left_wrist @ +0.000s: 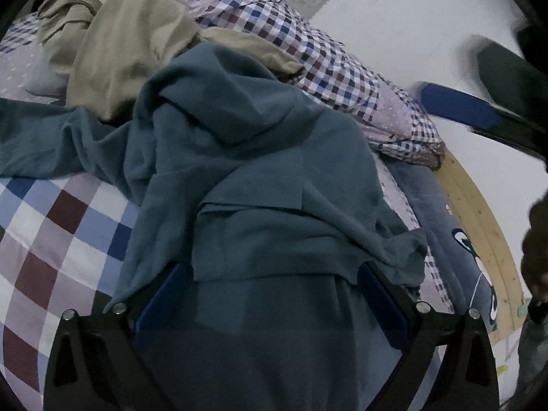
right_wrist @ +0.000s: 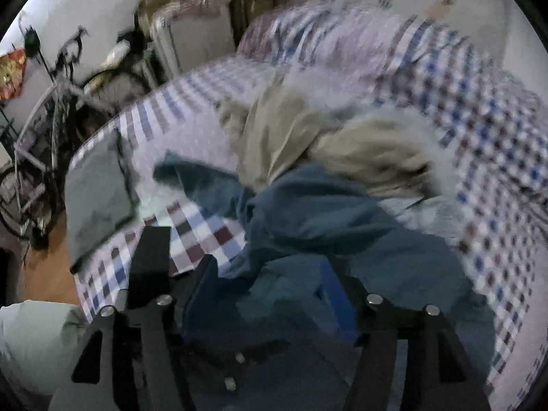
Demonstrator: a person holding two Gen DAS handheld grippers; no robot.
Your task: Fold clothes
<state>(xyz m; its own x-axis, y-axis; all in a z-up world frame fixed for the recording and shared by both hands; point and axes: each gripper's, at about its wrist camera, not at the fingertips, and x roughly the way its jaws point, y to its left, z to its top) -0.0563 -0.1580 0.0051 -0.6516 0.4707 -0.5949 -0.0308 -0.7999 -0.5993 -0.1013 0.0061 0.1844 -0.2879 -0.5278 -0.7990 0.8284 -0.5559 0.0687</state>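
A teal hooded garment lies crumpled on the checked bed cover. Its near edge drapes over the tips of my left gripper, whose blue-padded fingers stand wide apart and open. In the right wrist view the same teal garment is bunched between the narrowed fingers of my right gripper, which is shut on it. The right gripper also shows blurred at the upper right of the left wrist view. Behind the teal garment lies a beige garment.
A folded grey garment sits at the bed's left edge. A rumpled small-check quilt lies at the back, and a wooden bed frame and a white wall are to the right. A bicycle and a suitcase stand beyond the bed.
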